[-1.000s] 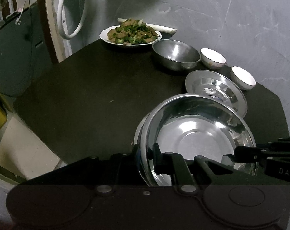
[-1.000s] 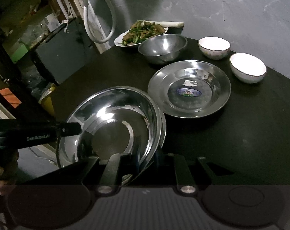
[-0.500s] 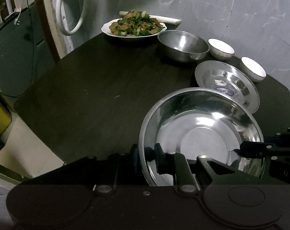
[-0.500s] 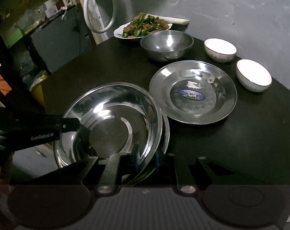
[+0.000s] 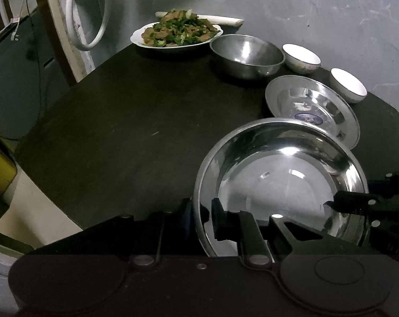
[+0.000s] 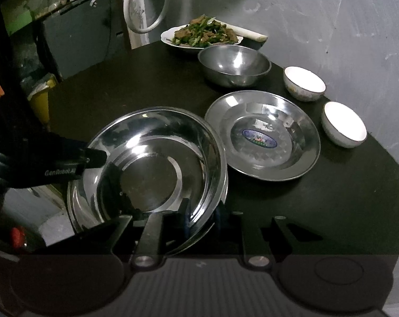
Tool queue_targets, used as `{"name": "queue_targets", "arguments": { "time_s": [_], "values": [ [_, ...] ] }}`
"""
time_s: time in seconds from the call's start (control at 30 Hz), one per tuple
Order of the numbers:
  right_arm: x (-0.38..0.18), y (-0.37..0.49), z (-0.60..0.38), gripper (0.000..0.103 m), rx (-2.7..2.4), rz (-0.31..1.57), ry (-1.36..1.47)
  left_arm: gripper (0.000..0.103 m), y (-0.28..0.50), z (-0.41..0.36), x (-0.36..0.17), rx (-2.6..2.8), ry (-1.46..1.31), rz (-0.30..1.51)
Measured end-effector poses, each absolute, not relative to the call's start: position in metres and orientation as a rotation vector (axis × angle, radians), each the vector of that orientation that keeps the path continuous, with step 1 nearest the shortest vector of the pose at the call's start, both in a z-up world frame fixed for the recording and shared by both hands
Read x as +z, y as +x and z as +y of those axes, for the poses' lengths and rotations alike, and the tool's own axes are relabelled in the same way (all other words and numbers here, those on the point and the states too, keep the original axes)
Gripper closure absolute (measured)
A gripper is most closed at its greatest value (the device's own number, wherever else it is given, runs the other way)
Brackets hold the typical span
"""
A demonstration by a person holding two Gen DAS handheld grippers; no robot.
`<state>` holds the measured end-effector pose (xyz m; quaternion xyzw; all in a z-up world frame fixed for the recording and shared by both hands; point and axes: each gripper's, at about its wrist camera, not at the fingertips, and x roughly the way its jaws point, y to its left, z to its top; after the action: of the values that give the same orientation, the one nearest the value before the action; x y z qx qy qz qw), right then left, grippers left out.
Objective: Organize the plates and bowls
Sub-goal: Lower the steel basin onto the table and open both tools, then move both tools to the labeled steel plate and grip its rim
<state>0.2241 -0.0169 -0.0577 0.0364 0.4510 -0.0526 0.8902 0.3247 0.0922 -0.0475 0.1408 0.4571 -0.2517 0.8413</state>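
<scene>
We hold a big steel basin (image 5: pixel 281 182) over the near edge of the dark table (image 5: pixel 136 121), one gripper on each side of its rim. Our left gripper (image 5: pixel 200 215) has the basin's rim between its fingers, one pad outside the wall and one inside; its jaws are closing a little on that rim. Our right gripper (image 6: pixel 202 218) bites the opposite side of the rim in the same way, and its jaws are easing open slightly while the rim sits between them. In the right wrist view a second rim edge shows just under the basin on its right side, so it may be two nested basins; we cannot tell for sure.

Just beyond the basin lies a flat steel plate (image 6: pixel 262 134) with a blue label in its middle. Farther back stands a deep steel bowl (image 6: pixel 235 64), empty. Two small white bowls (image 6: pixel 303 83) sit to the right of the plate and bowl, apart from each other. At the far edge, near the grey wall (image 5: pixel 318 13), is a white plate of cooked greens and meat (image 5: pixel 177 34).
</scene>
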Motion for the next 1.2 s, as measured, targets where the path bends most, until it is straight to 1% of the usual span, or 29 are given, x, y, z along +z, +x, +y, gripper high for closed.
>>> {"name": "queue_targets", "arguments": {
  "time_s": [0.17,0.27,0.43,0.5,0.53,0.57,0.6,0.63,0.67,0.7,0.77,0.8,0.87,0.9,0.97,1.03,1.1,1.2],
  "values": [
    [-0.058,0.226,-0.016,0.078,-0.098,0.940,0.061,0.086,0.327,0.092,-0.048,-0.531,0.292,0.968],
    [-0.058,0.226,-0.012,0.074,-0.092,0.943,0.033,0.086,0.327,0.092,-0.048,-0.530,0.287,0.968],
    [-0.061,0.225,-0.012,0.064,-0.085,0.954,0.030,0.086,0.328,0.096,-0.048,-0.526,0.270,0.969],
    [-0.063,0.223,-0.015,0.064,-0.084,0.954,0.046,0.084,0.328,0.097,-0.047,-0.522,0.263,0.968],
    [-0.063,0.222,-0.015,0.060,-0.079,0.949,0.050,0.084,0.329,0.098,-0.047,-0.520,0.260,0.966],
    [-0.062,0.221,-0.015,0.057,-0.078,0.945,0.052,0.081,0.329,0.098,-0.046,-0.518,0.255,0.962],
    [-0.062,0.220,-0.016,0.050,-0.078,0.940,0.051,0.078,0.329,0.099,-0.044,-0.516,0.251,0.960],
    [-0.062,0.219,-0.016,0.046,-0.076,0.936,0.051,0.073,0.329,0.100,-0.043,-0.514,0.246,0.955],
    [-0.062,0.218,-0.016,0.044,-0.073,0.933,0.055,0.067,0.328,0.101,-0.041,-0.511,0.242,0.948],
    [-0.061,0.217,-0.017,0.040,-0.071,0.930,0.062,0.063,0.327,0.101,-0.039,-0.506,0.238,0.941],
    [-0.059,0.213,-0.019,0.034,-0.070,0.916,0.077,0.046,0.325,0.103,-0.034,-0.496,0.226,0.924],
    [-0.058,0.211,-0.020,0.030,-0.072,0.906,0.082,0.042,0.324,0.104,-0.031,-0.492,0.218,0.914],
    [-0.054,0.208,-0.023,0.022,-0.077,0.887,0.088,0.029,0.321,0.105,-0.025,-0.485,0.201,0.891],
    [-0.052,0.206,-0.025,0.017,-0.081,0.875,0.092,0.026,0.320,0.105,-0.021,-0.481,0.194,0.877],
    [-0.048,0.202,-0.030,0.014,-0.083,0.853,0.100,0.012,0.316,0.104,-0.014,-0.474,0.182,0.854],
    [-0.045,0.198,-0.035,0.006,-0.088,0.834,0.110,0.007,0.312,0.103,-0.008,-0.467,0.165,0.831],
    [-0.041,0.194,-0.042,0.001,-0.092,0.805,0.125,0.004,0.308,0.101,-0.002,-0.470,0.149,0.807],
    [-0.035,0.186,-0.050,0.000,-0.104,0.767,0.147,0.003,0.303,0.096,0.006,-0.474,0.147,0.779]
  ]
}}
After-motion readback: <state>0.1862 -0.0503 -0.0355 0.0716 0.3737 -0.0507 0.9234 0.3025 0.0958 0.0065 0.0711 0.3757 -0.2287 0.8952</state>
